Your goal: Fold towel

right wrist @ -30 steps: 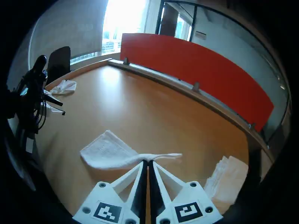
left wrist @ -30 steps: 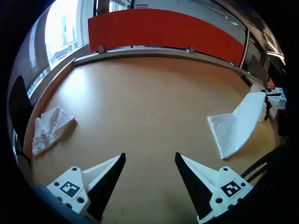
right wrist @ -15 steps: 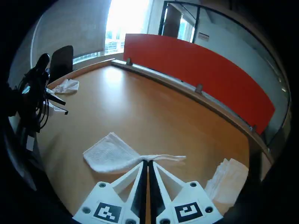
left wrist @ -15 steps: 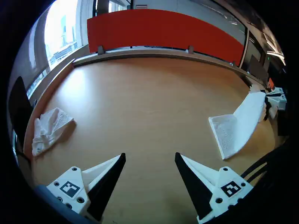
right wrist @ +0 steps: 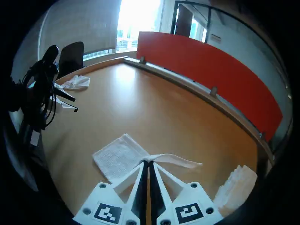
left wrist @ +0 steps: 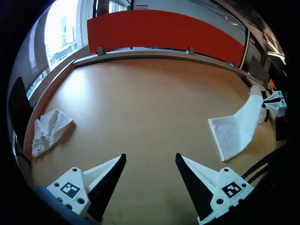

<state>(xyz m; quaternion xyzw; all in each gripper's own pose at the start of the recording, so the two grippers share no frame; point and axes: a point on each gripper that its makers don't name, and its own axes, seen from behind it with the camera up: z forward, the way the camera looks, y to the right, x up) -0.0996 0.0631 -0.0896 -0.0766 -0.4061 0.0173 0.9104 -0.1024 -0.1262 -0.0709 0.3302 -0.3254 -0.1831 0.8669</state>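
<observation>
A white towel [right wrist: 123, 155] lies partly on the wooden table [right wrist: 150, 108], one edge lifted. My right gripper [right wrist: 149, 163] is shut on that lifted edge, which stretches right as a thin fold. In the left gripper view the same towel [left wrist: 236, 129] rises from the table toward the right gripper [left wrist: 270, 104] at the far right. My left gripper [left wrist: 150, 159] hovers open over bare table, with nothing between its fingers. It also appears as a far-off shape [right wrist: 63, 99] in the right gripper view.
A crumpled white cloth [left wrist: 48, 129] sits near the table's left edge, seen again as a cloth [right wrist: 77, 81] in the right gripper view. A stack of folded towels [right wrist: 236, 185] lies at the right. A red divider panel [left wrist: 165, 32] bounds the far side. A dark chair [right wrist: 71, 56] stands beyond.
The right gripper has swung with the towel edge, pulling the fold longer and thinner. The flat part now lies squarer on the table. The left gripper has stayed put.
</observation>
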